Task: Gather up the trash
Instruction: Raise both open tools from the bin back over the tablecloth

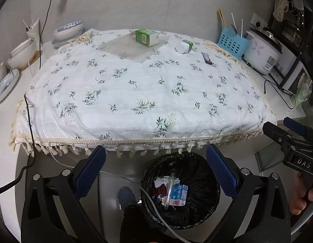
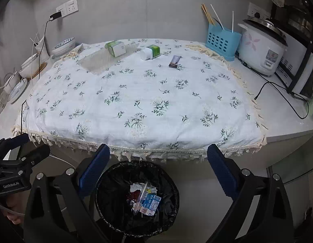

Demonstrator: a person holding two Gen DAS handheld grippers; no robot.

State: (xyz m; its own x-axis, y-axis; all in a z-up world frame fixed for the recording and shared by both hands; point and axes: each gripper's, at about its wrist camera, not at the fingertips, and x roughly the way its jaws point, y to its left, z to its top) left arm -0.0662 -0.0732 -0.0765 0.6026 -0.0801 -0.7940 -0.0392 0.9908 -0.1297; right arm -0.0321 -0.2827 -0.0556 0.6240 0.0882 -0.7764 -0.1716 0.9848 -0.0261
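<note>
Trash bin (image 2: 137,198) contains blue carton (image 2: 150,202) and wrappers. Left gripper (image 1: 156,172) and right gripper (image 2: 158,170) angle downward above it, both released, empty.

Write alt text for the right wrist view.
An open, empty right claw hangs over a black bin holding a milk carton. Beyond, a floral tablecloth holds two green boxes and a dark wrapper.
</note>
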